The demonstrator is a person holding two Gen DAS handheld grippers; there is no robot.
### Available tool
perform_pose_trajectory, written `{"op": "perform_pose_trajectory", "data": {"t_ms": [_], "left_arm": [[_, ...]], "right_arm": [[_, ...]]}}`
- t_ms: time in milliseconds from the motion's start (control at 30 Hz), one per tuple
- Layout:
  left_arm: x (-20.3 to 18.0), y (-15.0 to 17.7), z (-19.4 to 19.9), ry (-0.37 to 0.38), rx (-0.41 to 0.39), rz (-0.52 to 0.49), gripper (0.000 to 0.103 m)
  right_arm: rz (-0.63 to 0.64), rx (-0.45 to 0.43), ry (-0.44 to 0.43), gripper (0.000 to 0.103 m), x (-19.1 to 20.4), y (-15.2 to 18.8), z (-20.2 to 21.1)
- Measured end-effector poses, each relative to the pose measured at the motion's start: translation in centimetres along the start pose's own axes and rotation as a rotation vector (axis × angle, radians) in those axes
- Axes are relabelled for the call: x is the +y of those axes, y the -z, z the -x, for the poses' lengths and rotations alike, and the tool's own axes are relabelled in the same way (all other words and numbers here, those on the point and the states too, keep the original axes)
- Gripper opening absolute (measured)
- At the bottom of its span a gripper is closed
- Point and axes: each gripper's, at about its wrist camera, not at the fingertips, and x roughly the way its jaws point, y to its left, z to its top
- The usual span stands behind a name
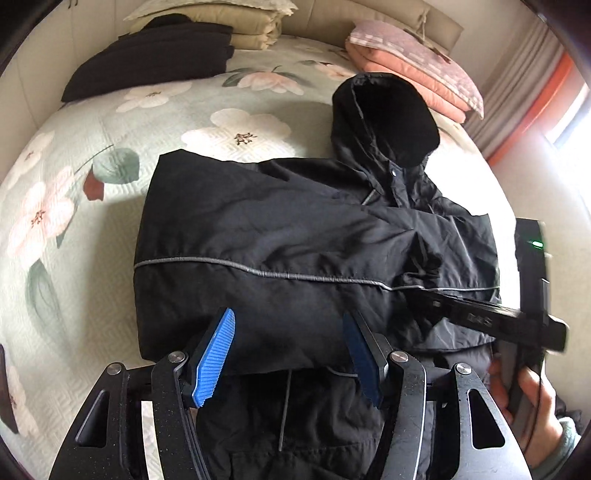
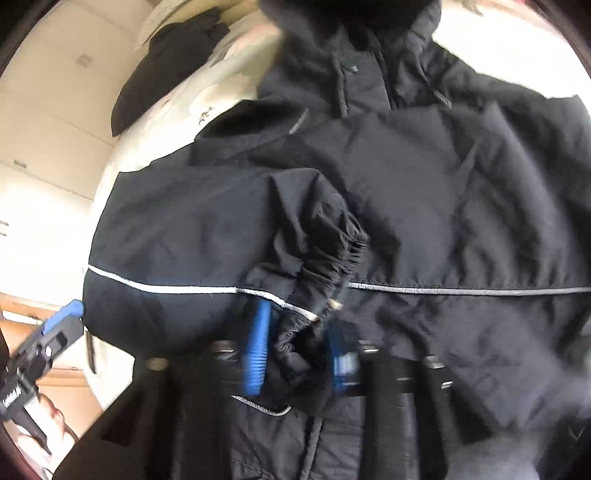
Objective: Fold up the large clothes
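Note:
A large black hooded jacket (image 1: 295, 236) with a grey reflective stripe lies on the floral bedspread (image 1: 74, 206), its left side folded in over the body and its hood toward the far right. My left gripper (image 1: 291, 350) is open and empty, just above the jacket's near part. My right gripper (image 2: 295, 350) has its blue pads on either side of the elastic cuff of the jacket's sleeve (image 2: 317, 258), which lies across the jacket's front (image 2: 461, 206). The view is blurred. The right gripper also shows in the left wrist view (image 1: 480, 314), at the jacket's right edge.
Folded black clothes (image 1: 155, 55) and beige bedding (image 1: 236, 26) lie at the bed's far end. A pink folded blanket (image 1: 413, 74) sits far right. A curtain and window (image 1: 546, 110) are at the right. The left gripper (image 2: 48, 332) shows at the right wrist view's left edge.

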Motion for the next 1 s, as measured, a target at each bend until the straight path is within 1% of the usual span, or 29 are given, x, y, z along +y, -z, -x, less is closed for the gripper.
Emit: {"op": "perform_pose_trajectory", "data": {"t_ms": [67,200,300,367,400,467,500,533,567,633,700,767,833,900,933,1000], "left_arm": [[-0.2,-0.6,-0.1,0.001,-0.014,0.002,0.063],[-1.4,-2.3,-0.2,0.000,-0.042,-0.028,0.063],[-2.8,-3.4,-1.3,0.030,-0.042,-0.040,0.063],[-4.0,-3.8,-2.9,0.036,-0.013,-0.060,0.063],[-4.6,-3.8,-4.2,0.032,0.014,-0.076,0.063],[-5.6,-3.6,-7.2,-0.001,0.079,-0.098,0.063],[-6.1,-3.3,-8.8,-0.019,0.110,-0.111,0.063],[-6.4,-3.0,-10.0,-0.045,0.124,-0.130,0.063],[-6.9,-2.6,-10.9,-0.079,0.128,-0.158,0.063],[-7.8,-1.9,-11.7,-0.137,0.109,-0.225,0.064],[-8.4,-1.4,-12.1,-0.165,0.098,-0.271,0.066],[-8.2,-1.3,-12.1,-0.160,0.097,-0.280,0.066],[-7.9,-1.6,-11.3,-0.136,0.107,-0.266,0.067],[-7.6,-2.1,-9.8,-0.092,0.104,-0.245,0.067],[-7.5,-2.4,-8.6,-0.070,0.084,-0.234,0.067],[-7.2,-2.9,-6.6,-0.050,0.043,-0.225,0.067]], "right_arm": [[0.035,-0.041,0.018,0.025,0.8,-0.1,2.0],[0.078,-0.143,0.125,0.024,0.1,0.1,8.0],[0.070,-0.199,0.240,0.024,-2.3,0.1,11.9],[0.050,-0.212,0.318,0.024,-4.4,0.2,13.8],[0.034,-0.199,0.342,0.024,-5.8,0.2,14.1],[-0.005,-0.156,0.357,0.024,-8.2,0.5,13.5],[-0.024,-0.121,0.360,0.024,-9.5,0.8,12.3],[-0.031,-0.092,0.364,0.024,-10.1,0.7,10.8],[-0.035,-0.067,0.375,0.024,-10.9,0.9,9.6],[-0.038,-0.029,0.403,0.025,-12.0,1.3,7.1],[-0.032,-0.026,0.419,0.027,-12.8,1.6,5.8],[-0.049,-0.024,0.398,0.028,-13.3,1.6,5.9],[-0.074,-0.012,0.359,0.034,-14.0,1.7,7.3],[-0.083,-0.015,0.353,0.050,-14.0,1.5,9.2],[-0.079,-0.029,0.351,0.052,-13.6,1.5,10.4],[-0.054,-0.074,0.333,0.052,-12.3,1.0,12.6]]}}
